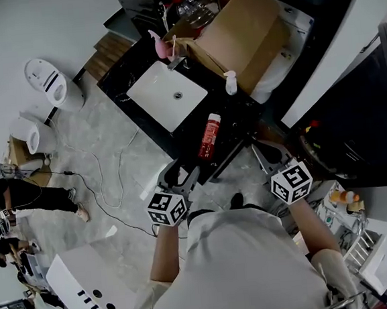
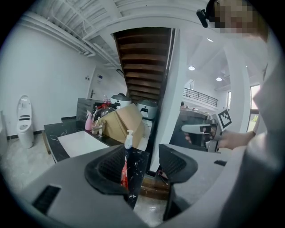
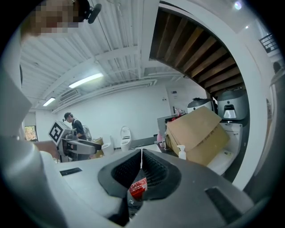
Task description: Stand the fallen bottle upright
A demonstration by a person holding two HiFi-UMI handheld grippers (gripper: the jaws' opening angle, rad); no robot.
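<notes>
Red bottle [image 1: 210,135] lies flat, label unreadable; left fingers [image 2: 108,170] spread, right fingers [image 3: 161,173] pressed together.

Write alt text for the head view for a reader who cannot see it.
A red plastic bottle lies on its side on a black veined counter beside a white rectangular sink. The person's left gripper and right gripper point toward it, neither touching it.

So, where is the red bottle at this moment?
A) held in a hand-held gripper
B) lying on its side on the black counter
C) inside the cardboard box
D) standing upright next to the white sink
B: in the head view the red bottle lies flat on the black counter, beside the white sink.
</notes>
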